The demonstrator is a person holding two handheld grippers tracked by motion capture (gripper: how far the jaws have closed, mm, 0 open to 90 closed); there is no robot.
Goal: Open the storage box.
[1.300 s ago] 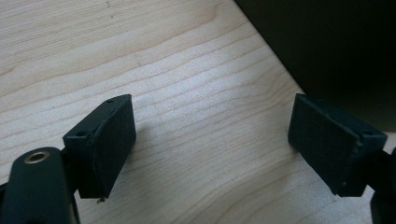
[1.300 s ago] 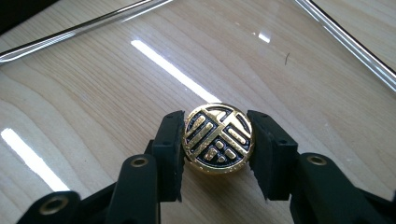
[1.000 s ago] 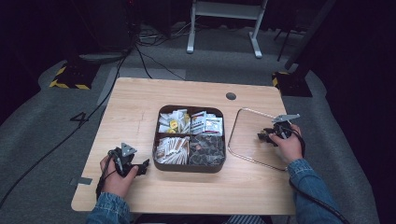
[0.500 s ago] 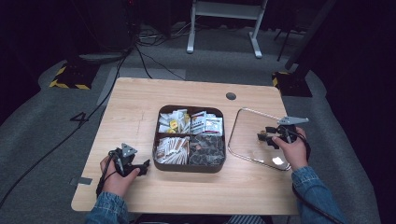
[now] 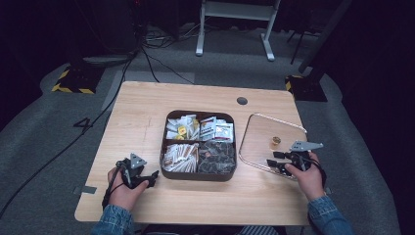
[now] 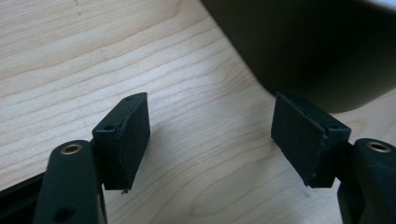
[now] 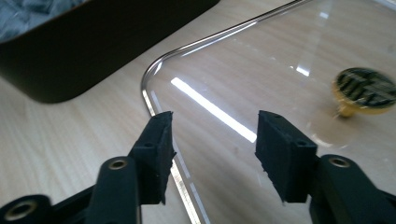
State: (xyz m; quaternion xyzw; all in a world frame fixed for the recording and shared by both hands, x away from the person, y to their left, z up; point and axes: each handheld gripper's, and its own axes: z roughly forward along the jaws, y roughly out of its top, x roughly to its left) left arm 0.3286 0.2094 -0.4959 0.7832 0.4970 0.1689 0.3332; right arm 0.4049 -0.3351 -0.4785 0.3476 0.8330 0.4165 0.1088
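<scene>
Two grippers sit low on the pale wooden desk (image 5: 147, 117). Left gripper (image 6: 212, 135): jaws spread, nothing between them, just beside the dark four-compartment tray of packets (image 5: 198, 175). Right gripper (image 7: 212, 154): jaws parted over the near edge of the clear square glass lid with metal rim (image 7: 289, 84), flat beside the tray. Likely stiff, slick, breakable. Beyond, its small brass knob (image 7: 364, 91) looks the safest hold.

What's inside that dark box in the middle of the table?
The compartmented tray has four sections: assorted small packets at the back, brown stick sachets front left, dark wrapped items front right. Whatever lies beneath the top layers is covered.
</scene>
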